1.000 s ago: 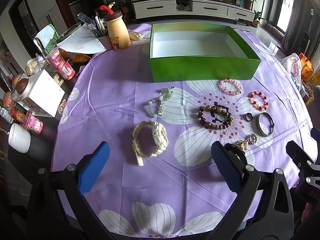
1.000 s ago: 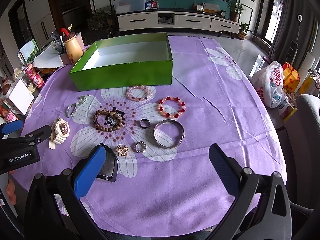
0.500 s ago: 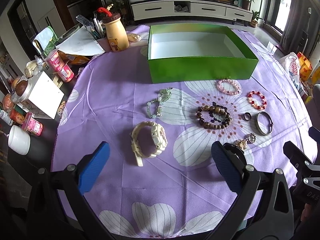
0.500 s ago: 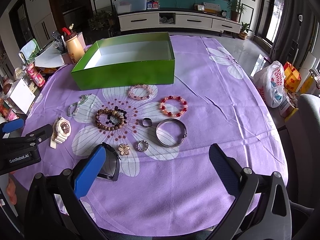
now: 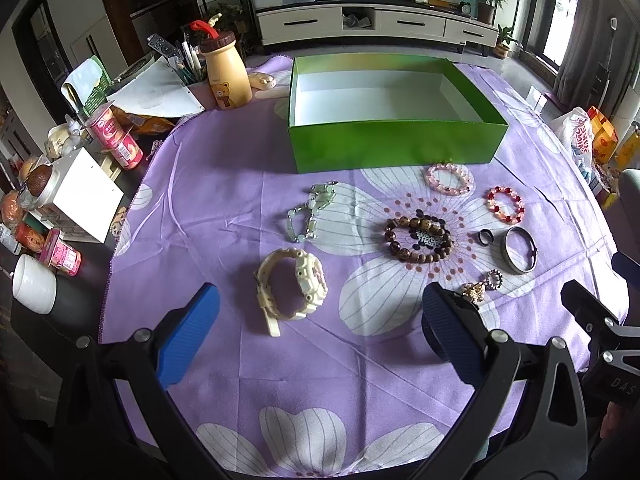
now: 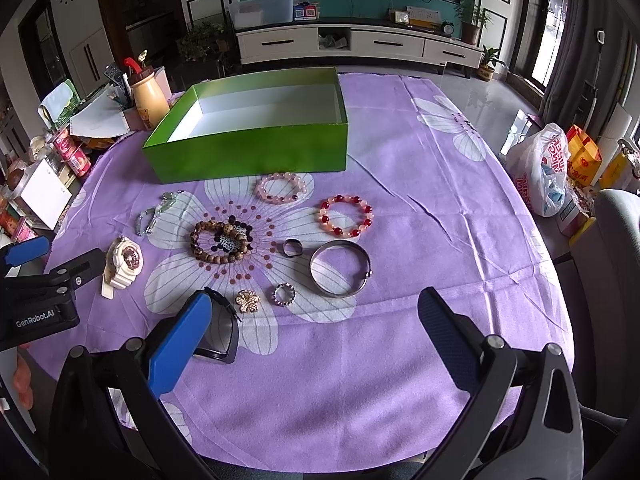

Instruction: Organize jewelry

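- Left wrist view: the left gripper [image 5: 320,328] has its jaws spread wide with nothing in them, hanging just above the cream watch [image 5: 292,282], which lies on the purple cloth on the table [image 5: 224,208], well in front of the green box [image 5: 394,114].
- Right wrist view: the right gripper [image 6: 316,336] is gaping wide too, also holding nothing.
- The green box sits at the back, and all the jewelry is laid out in front of it.
- Pink bead bracelet [image 6: 281,188] is nearest the box; red bead bracelet [image 6: 346,216], brown bead bracelet [image 6: 220,242] and silver bangle [image 6: 340,268] lie further out.
- Gold flower brooch [image 6: 247,301] is furthest from the box.
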`<state>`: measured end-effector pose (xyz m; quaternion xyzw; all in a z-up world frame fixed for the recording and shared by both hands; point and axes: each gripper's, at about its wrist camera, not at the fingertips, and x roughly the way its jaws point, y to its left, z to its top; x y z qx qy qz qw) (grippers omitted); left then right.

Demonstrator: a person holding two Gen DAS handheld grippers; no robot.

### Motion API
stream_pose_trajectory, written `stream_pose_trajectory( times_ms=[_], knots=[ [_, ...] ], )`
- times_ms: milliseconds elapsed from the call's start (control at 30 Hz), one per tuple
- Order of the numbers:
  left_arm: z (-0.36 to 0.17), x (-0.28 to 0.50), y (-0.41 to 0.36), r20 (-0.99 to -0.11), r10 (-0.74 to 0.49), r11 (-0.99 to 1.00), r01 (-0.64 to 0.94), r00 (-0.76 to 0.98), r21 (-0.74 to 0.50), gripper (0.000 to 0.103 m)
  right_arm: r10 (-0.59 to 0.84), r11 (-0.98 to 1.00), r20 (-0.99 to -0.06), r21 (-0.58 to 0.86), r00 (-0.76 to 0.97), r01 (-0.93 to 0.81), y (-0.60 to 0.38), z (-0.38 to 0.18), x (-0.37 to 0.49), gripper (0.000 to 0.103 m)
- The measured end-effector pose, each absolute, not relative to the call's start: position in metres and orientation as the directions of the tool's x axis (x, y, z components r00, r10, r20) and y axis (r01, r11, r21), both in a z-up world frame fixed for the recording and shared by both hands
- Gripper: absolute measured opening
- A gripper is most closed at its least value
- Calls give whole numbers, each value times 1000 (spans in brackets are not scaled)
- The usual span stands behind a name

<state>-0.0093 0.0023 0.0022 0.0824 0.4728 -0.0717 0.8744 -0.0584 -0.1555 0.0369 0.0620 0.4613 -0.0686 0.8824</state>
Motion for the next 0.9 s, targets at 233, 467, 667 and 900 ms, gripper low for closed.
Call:
stream_pose_trajectory(
  times_ms=[233,467,667,900],
  knots=[
    [-1,-11,0,-837,-60,975,213,543,68,101,-62,983,-828,47,557,180,-158,34,-58,102],
    [-1,-12,2,-833,-75,975,217,548,55,101,-61,983,-827,48,560,178,-157,35,-59,102],
    [3,-13,7,-826,-103,974,225,554,29,101,-53,983,-824,55,564,173,-155,36,-60,102],
    [8,-9,25,-823,-181,970,235,539,-59,101,-3,981,-811,110,584,158,-157,40,-63,102]
  ],
)
